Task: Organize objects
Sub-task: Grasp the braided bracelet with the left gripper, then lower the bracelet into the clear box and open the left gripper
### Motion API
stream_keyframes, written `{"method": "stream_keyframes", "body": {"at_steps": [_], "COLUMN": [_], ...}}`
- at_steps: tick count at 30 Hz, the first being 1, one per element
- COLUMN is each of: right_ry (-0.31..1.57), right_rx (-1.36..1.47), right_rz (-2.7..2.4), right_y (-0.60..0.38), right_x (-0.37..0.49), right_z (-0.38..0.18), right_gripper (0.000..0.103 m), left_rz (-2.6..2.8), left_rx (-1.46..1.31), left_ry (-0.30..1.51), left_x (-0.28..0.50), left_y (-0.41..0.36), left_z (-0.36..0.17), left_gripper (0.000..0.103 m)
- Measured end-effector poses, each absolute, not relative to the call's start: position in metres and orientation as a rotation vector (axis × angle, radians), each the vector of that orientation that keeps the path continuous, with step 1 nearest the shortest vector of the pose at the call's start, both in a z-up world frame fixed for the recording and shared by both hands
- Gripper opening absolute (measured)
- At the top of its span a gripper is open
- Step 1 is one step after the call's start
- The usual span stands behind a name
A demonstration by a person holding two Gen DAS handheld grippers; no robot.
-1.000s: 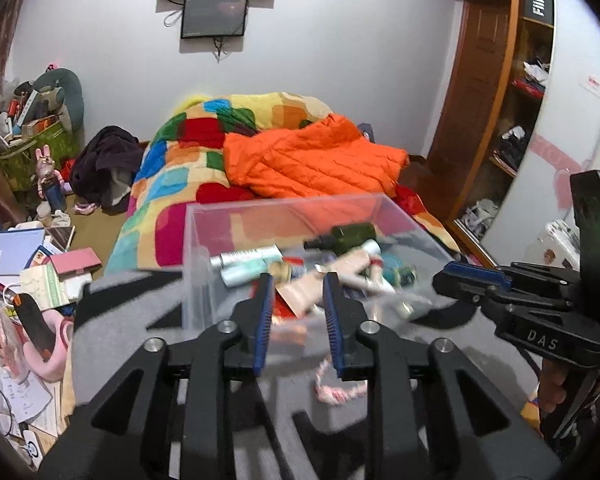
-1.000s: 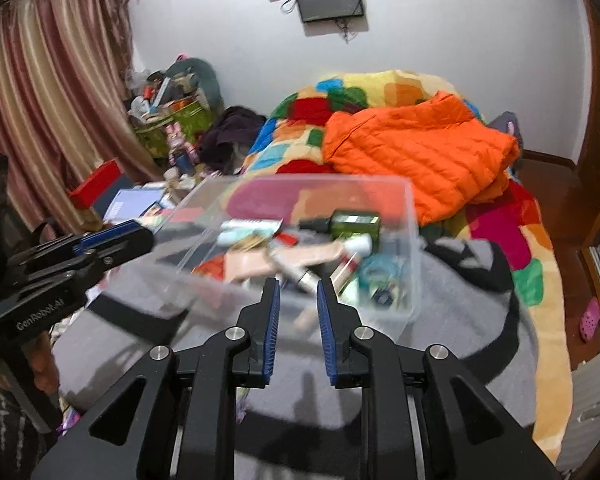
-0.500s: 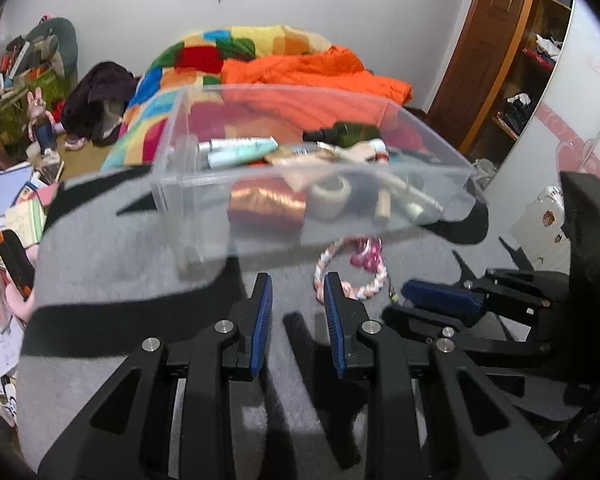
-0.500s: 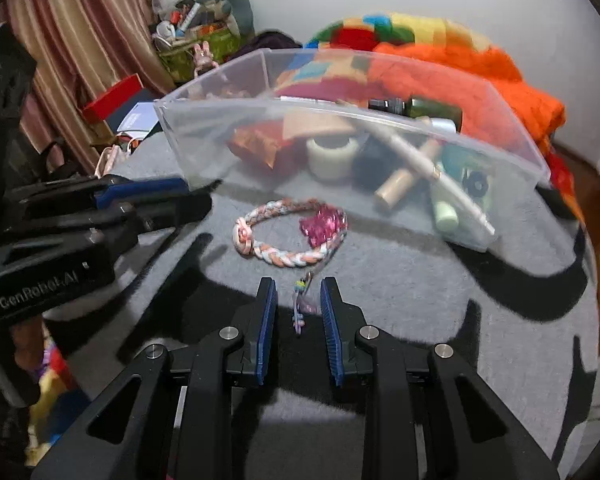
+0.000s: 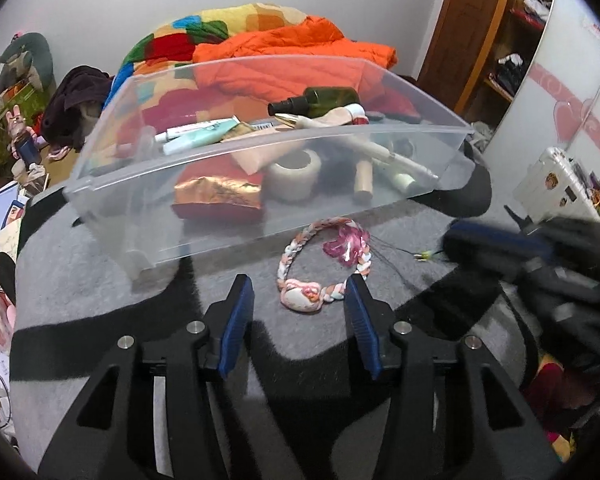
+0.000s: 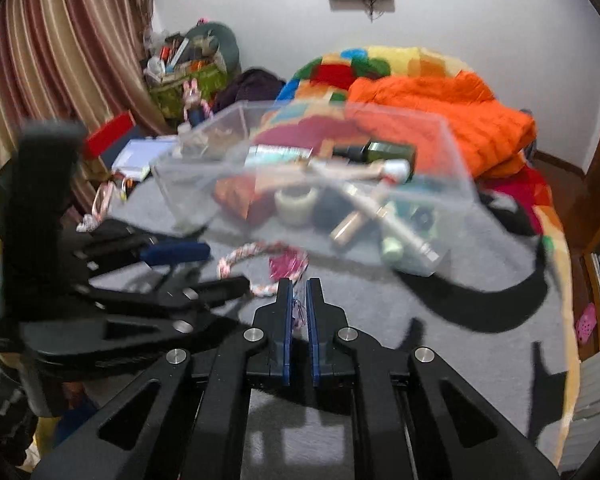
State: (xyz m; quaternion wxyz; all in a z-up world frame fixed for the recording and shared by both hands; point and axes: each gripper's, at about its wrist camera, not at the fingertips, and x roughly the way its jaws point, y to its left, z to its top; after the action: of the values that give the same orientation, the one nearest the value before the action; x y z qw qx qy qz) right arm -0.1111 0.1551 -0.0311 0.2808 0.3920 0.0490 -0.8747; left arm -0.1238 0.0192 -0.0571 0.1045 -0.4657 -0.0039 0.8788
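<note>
Just in front of the clear bin (image 5: 260,152), our left gripper (image 5: 298,300) gapes around the braided bracelet (image 5: 320,272); our right gripper (image 6: 297,294), nearly closed, pinches its tassel thread (image 6: 299,312).

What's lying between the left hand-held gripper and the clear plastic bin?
In the left wrist view, a braided bracelet lies on the grey blanket between the left hand-held gripper and the bin.

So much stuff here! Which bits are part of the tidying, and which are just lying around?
Part of the job:
- braided pink-and-white bracelet on the grey blanket
- clear plastic bin of toiletries
- left gripper, open
- right gripper, nearly closed on the bracelet's thin tassel cord

Lying about:
- orange quilted jacket
- patchwork bedspread
- striped curtain
</note>
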Motion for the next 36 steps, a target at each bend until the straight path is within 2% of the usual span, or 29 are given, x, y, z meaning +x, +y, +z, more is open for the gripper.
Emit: {"method": "stream_keyframes", "body": {"at_steps": [3, 7, 8, 12, 20, 29, 36], "right_ry": [0.098, 0.067, 0.06, 0.042, 0.016, -0.011, -0.006], "right_rx": [0.996, 0.931, 0.921, 0.88, 0.842, 0.798, 0.754], "right_rz": [-2.374, -2.405, -2.411, -2.435, -2.468, -2.48, -2.478], "right_y": [0.164, 0.173, 0.175, 0.182, 0.193, 0.185, 0.173], "right_x": [-0.108, -0.104, -0.102, -0.1, -0.102, -0.116, -0.127], "right_z": [-0.013, 0.008, 0.012, 0.027, 0.043, 0.055, 0.068], "right_gripper": [0.006, 0.006, 0.006, 0.006, 0.006, 0.006, 0.006], "left_rz": [2.583, 2.588, 2.592, 2.631, 2.662, 2.753, 2.822], "left_rx": [-1.385, -1.361, -1.355, -1.331, -1.256, -1.059, -0.961], "left_ry": [0.017, 0.036, 0.045, 0.07, -0.009, -0.058, -0.08], "left_x": [-0.13, -0.13, -0.129, -0.125, -0.104, -0.081, -0.092], "left_y": [0.024, 0.025, 0.026, 0.026, 0.018, 0.003, -0.013], "left_z": [-0.062, -0.063, -0.063, -0.061, -0.041, 0.015, 0.044], "left_gripper": [0.044, 0.023, 0.022, 0.021, 0.02, 0.02, 0.02]}}
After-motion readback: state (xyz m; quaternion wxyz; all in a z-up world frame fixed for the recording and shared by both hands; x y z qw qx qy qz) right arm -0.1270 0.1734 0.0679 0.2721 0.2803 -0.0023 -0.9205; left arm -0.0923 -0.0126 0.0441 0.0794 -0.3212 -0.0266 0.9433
